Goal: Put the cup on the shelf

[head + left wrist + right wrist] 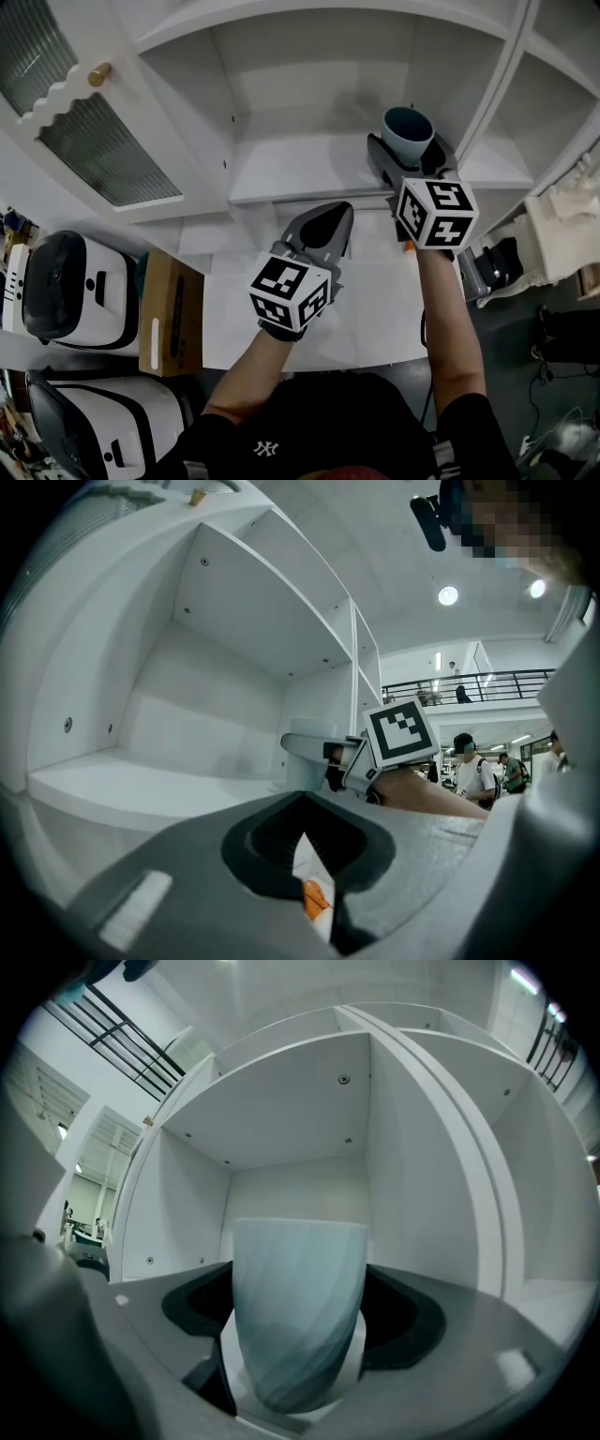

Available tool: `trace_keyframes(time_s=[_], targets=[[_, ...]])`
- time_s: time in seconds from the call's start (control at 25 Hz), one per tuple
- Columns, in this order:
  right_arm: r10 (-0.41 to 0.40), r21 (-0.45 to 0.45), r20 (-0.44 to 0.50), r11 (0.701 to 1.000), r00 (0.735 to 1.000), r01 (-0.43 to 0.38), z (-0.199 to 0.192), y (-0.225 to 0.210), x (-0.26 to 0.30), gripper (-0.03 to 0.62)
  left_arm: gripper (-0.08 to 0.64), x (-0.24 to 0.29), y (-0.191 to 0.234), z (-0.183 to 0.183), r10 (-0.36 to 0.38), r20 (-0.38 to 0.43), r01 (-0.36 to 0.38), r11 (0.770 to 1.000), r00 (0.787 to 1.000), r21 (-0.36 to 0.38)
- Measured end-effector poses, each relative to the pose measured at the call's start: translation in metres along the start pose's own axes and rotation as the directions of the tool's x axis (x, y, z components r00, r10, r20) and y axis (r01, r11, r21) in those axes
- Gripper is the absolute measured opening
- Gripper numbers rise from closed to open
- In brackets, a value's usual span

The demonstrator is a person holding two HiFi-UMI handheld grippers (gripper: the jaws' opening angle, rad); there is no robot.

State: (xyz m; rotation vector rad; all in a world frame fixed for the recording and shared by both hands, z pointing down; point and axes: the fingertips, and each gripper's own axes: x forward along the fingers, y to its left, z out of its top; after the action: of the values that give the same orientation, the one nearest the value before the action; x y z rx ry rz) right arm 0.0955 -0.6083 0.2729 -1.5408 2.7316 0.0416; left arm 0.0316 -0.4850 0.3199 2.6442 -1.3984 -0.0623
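A pale blue-green cup [409, 131] stands upright between the jaws of my right gripper [401, 161], which is shut on it. The cup is at the right end of the white shelf board [300, 169], close to the vertical divider [502, 75]; whether it touches the board I cannot tell. In the right gripper view the cup [298, 1316] fills the middle, with the open compartment behind it. My left gripper [323, 225] hangs lower, in front of the shelf, shut and holding nothing. From the left gripper view, the cup [305, 761] shows beside the right gripper's marker cube.
The cabinet door [84, 122] with a gold knob [99, 73] stands open at the left. Below the shelf lies a white tabletop [375, 309]. A cardboard box [169, 314] and white-and-black devices [66, 291] sit at the left. Something small and orange [314, 902] shows under the left jaws.
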Motion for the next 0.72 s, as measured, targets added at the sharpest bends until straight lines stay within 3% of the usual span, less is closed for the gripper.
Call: trace_keyframes(time_s=[0.72], targets=[[0.010,0.118,0.018,0.993,1.000,-0.012,-0.010,0.010,-0.058,0.403,0.000,-0.014,-0.012,-0.012,-0.015,-0.030,0.015,1.000,0.999,-0.004]])
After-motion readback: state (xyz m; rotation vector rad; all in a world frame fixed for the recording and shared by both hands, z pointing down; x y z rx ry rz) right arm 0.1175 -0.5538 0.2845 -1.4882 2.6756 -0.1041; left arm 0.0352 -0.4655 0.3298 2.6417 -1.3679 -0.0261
